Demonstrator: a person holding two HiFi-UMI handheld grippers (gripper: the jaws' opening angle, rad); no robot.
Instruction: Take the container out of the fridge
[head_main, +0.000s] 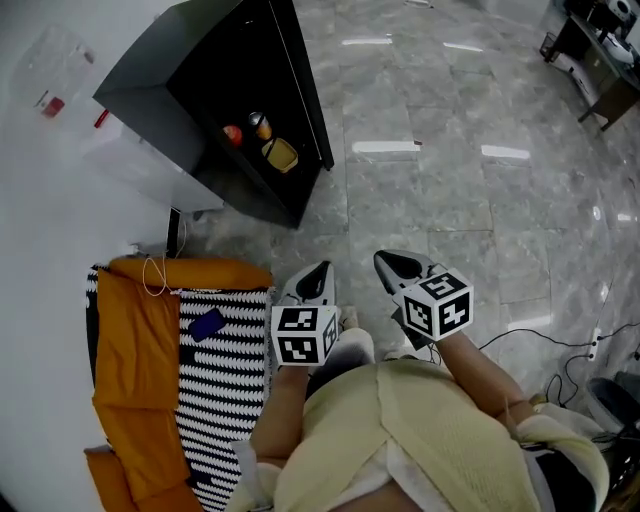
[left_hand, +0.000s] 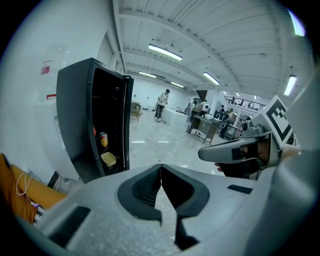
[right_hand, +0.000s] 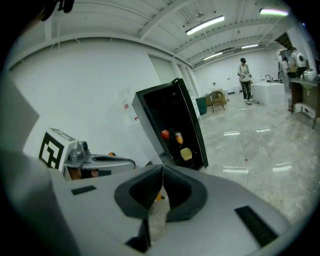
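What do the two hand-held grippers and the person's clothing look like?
Both the left gripper and right gripper have light grey bodies, black-lined jaws and a white cube with black square markers. The person wears a pale yellow top.

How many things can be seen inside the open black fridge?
3: a red round item on the left, an orange can beside it, and a yellow container below them. The dark inside of the fridge may hide more.

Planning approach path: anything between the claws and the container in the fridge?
Nothing visible. The fridge is open, the container sits exposed inside, and only floor lies between it and the left claw and right claw.
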